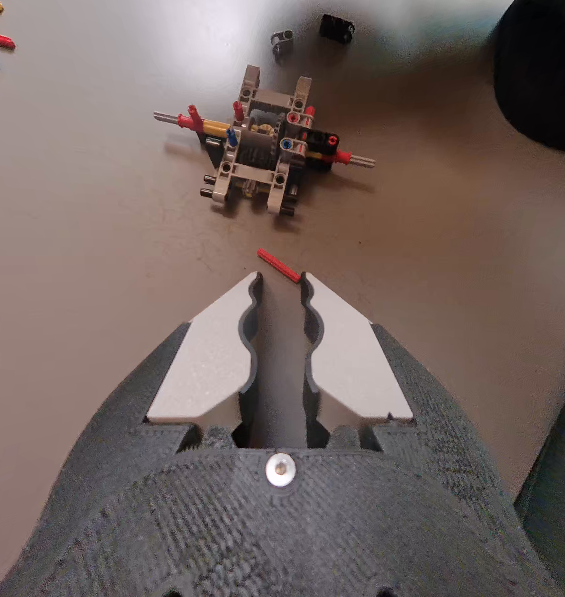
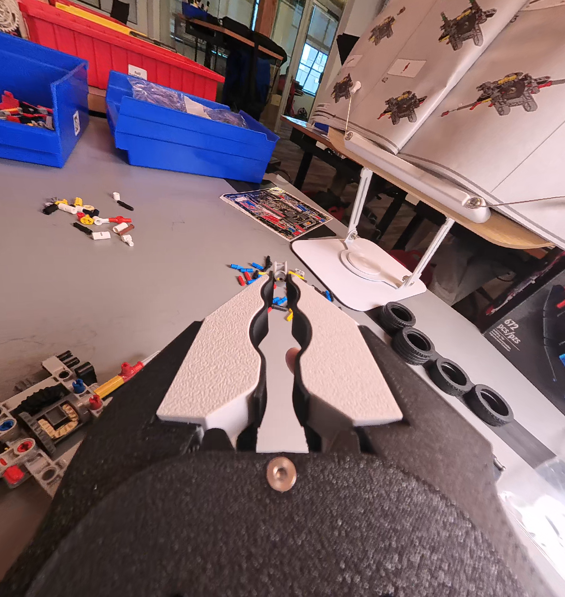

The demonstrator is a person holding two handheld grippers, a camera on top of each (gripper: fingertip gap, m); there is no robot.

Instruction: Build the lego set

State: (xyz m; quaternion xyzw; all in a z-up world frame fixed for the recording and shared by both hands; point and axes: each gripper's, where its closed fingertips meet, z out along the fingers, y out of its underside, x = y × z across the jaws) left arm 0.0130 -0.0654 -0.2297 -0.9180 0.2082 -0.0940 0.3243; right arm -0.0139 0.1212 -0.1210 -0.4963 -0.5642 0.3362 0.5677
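Observation:
The partly built lego assembly (image 1: 261,145), a grey frame with gears and red, yellow and grey axles sticking out both sides, lies on the table ahead of my left gripper (image 1: 281,277). That gripper is open and empty. A short red axle (image 1: 278,265) lies on the table just beyond its right fingertip. In the right wrist view, my right gripper (image 2: 279,281) is shut on a small grey connector (image 2: 279,273) at its tips, held above the table. The assembly also shows in this view (image 2: 32,420), at lower left beside the gripper body.
A grey connector (image 1: 282,40) and a black piece (image 1: 336,28) lie beyond the assembly. Loose pins (image 2: 252,271), a pile of parts (image 2: 90,216), a sticker sheet (image 2: 278,210), several tyres (image 2: 413,345), blue bins (image 2: 190,142), the booklet stand (image 2: 358,274) and the set box (image 2: 549,323) surround the work area. The left gripper's tips are roughly 20 cm from the right gripper's.

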